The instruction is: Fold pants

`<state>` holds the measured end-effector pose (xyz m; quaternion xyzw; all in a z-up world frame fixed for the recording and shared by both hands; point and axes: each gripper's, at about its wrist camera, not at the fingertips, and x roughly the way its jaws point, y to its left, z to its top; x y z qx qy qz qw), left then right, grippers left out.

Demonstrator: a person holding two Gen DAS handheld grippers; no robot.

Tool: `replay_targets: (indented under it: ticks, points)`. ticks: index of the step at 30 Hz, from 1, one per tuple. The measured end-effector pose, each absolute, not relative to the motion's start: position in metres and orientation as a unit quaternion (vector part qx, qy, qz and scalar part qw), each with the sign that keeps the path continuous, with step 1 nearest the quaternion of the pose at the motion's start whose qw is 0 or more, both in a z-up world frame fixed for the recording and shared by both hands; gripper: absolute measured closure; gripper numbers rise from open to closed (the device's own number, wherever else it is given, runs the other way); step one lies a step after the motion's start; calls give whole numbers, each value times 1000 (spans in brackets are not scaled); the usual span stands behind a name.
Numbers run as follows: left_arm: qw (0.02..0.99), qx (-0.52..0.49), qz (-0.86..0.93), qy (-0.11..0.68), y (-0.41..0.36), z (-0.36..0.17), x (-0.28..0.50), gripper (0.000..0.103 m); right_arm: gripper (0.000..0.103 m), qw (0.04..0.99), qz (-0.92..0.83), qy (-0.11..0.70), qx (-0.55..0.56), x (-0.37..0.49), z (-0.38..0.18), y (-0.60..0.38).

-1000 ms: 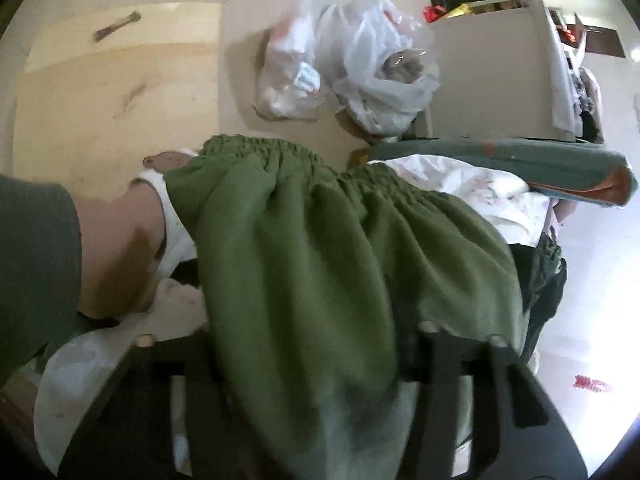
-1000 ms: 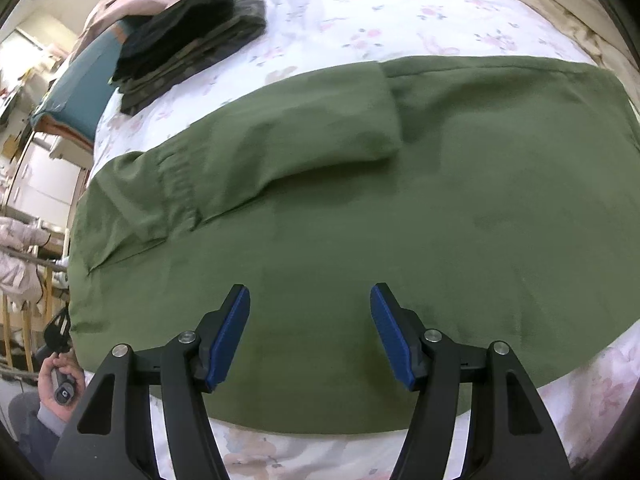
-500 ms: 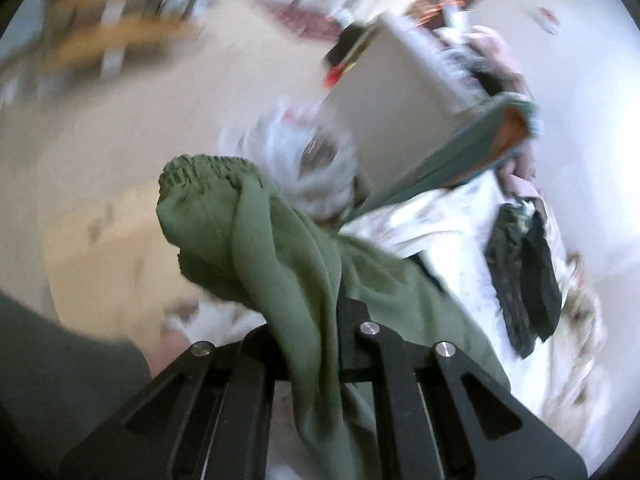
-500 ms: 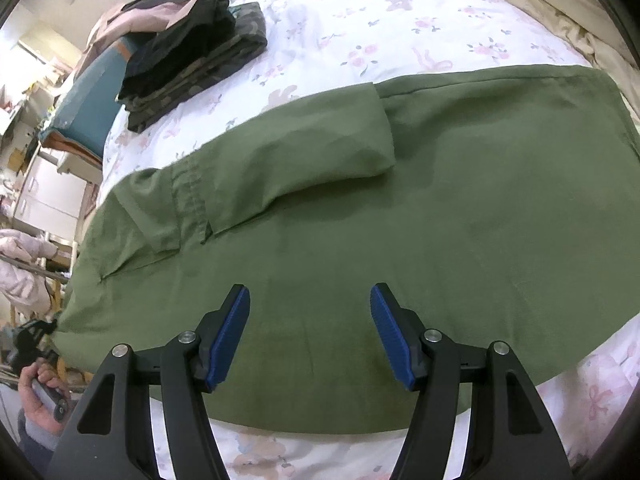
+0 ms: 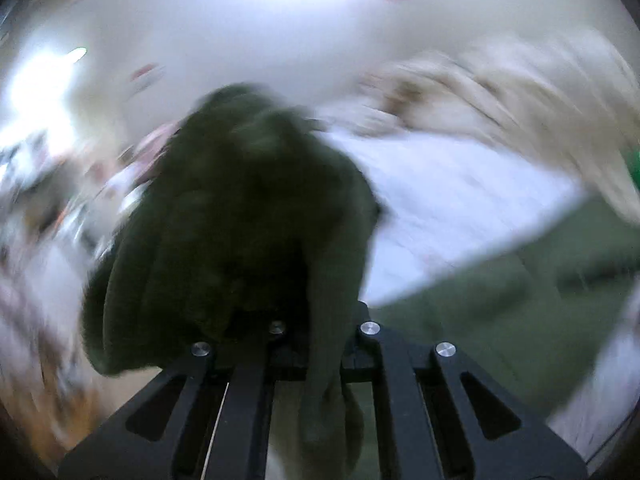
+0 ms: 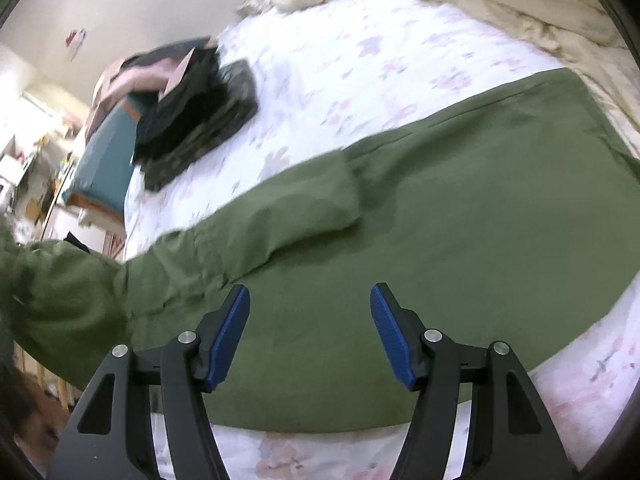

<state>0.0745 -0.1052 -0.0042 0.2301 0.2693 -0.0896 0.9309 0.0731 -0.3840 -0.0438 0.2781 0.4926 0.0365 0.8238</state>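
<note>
Now that the left gripper has clenched its jaws on the waistband end of the green pants and swung it up off the bed, the fold-over looks underway, while the right gripper hovers, jaws released, above the flat legs

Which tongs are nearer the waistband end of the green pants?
Left. The left tongs are shut on the bunched waistband end of the pants, lifted off the bed. The right tongs hang open above the flat middle, holding nothing.
</note>
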Motion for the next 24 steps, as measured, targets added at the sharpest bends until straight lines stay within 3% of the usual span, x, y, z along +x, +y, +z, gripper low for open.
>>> replay_targets:
  ticks: [5, 8, 9, 11, 12, 13, 18, 23, 24]
  points:
    - [825, 398, -182, 358, -203, -120, 59, 95, 38, 826, 3, 486, 286, 61, -45, -412]
    - [801, 413, -193, 388, -219, -148, 51, 92, 38, 825, -5, 494, 275, 58, -50, -416]
    - [802, 408, -191, 392, -219, -148, 51, 84, 38, 824, -4, 498, 271, 57, -52, -415]
    - [808, 365, -211, 411, -212, -137, 54, 48, 38, 823, -3, 503, 263, 57, -55, -414]
    - [809, 346, -221, 421, -210, -132, 60, 19, 38, 823, -4, 505, 259, 57, -56, -413]
    - [812, 322, -234, 427, -202, -124, 58, 14, 38, 823, -5, 505, 259, 58, -56, -414]
    - [830, 200, -276, 441, -149, -59, 62, 14, 38, 815, 13, 496, 299, 60, -54, -417]
    - [859, 116, -185, 463, -66, -31, 128, 14, 39, 826, 76, 488, 272, 77, -42, -382]
    - [859, 108, -159, 474, -54, -34, 143, 14, 46, 828, 91, 489, 261, 81, -41, -374]
